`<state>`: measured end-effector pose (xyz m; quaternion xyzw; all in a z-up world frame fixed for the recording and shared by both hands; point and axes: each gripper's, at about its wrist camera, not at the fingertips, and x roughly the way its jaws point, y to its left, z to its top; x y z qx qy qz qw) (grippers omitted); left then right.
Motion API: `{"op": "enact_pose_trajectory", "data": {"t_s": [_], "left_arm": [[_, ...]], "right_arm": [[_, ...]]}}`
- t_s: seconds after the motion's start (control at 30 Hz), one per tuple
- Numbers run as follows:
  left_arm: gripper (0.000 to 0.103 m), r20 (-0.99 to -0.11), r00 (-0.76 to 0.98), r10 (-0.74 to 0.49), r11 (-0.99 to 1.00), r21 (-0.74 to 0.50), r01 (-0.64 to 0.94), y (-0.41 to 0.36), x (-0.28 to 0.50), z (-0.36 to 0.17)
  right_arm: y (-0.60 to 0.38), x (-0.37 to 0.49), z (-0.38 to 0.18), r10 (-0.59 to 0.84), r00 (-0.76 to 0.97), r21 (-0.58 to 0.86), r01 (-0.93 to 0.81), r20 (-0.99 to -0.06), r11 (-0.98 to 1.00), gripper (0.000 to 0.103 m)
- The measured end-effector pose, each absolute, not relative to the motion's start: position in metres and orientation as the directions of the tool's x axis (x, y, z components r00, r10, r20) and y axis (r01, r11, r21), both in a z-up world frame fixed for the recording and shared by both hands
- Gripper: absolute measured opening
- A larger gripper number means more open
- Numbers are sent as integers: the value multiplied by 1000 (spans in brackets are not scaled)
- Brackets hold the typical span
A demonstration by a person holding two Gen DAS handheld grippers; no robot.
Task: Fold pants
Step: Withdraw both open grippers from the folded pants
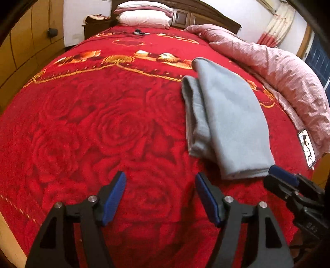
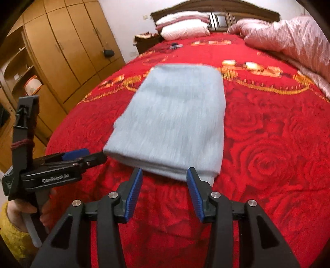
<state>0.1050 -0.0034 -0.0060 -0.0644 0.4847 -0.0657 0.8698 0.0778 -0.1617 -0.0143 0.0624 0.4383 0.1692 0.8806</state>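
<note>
Grey pants (image 1: 226, 123) lie folded into a thick rectangle on the red rose-patterned bedspread (image 1: 103, 127), to the right in the left wrist view. My left gripper (image 1: 160, 175) is open over bare bedspread, left of the pants' near edge, holding nothing. In the right wrist view the folded pants (image 2: 175, 113) sit straight ahead. My right gripper (image 2: 165, 171) is open just before their near edge, with nothing between the blue pads. The right gripper (image 1: 276, 175) also shows at the pants' near right corner. The left gripper (image 2: 90, 155) sits at the near left corner.
A pink quilt (image 1: 278, 72) is bunched along the bed's right side, with a phone (image 1: 308, 148) at its near end. Pillows (image 1: 144, 18) lean on the headboard. A wooden wardrobe (image 2: 61, 51) stands left of the bed. A hand in a yellow sleeve (image 2: 12, 226) holds the left gripper.
</note>
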Motion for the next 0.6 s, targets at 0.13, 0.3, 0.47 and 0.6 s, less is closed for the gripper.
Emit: {"op": "enact_pose_trajectory", "data": {"t_s": [0.13, 0.3, 0.47, 0.6], "left_arm": [[73, -823, 537, -186, 981, -182, 60, -2, 93, 1], [73, -818, 538, -202, 979, -188, 82, -10, 84, 8], [77, -821, 533, -206, 978, -169, 118, -30, 78, 10], [87, -829, 527, -189, 982, -142, 128, -44, 77, 5]], "right_arm": [[-161, 74, -22, 365, 524, 279, -238, -769, 930, 46], [-166, 62, -17, 339, 548, 257, -224, -765, 940, 46], [-177, 52, -15, 257, 551, 195, -170, -794, 966, 70], [-187, 48, -19, 201, 551, 143, -146, -810, 979, 78]]}}
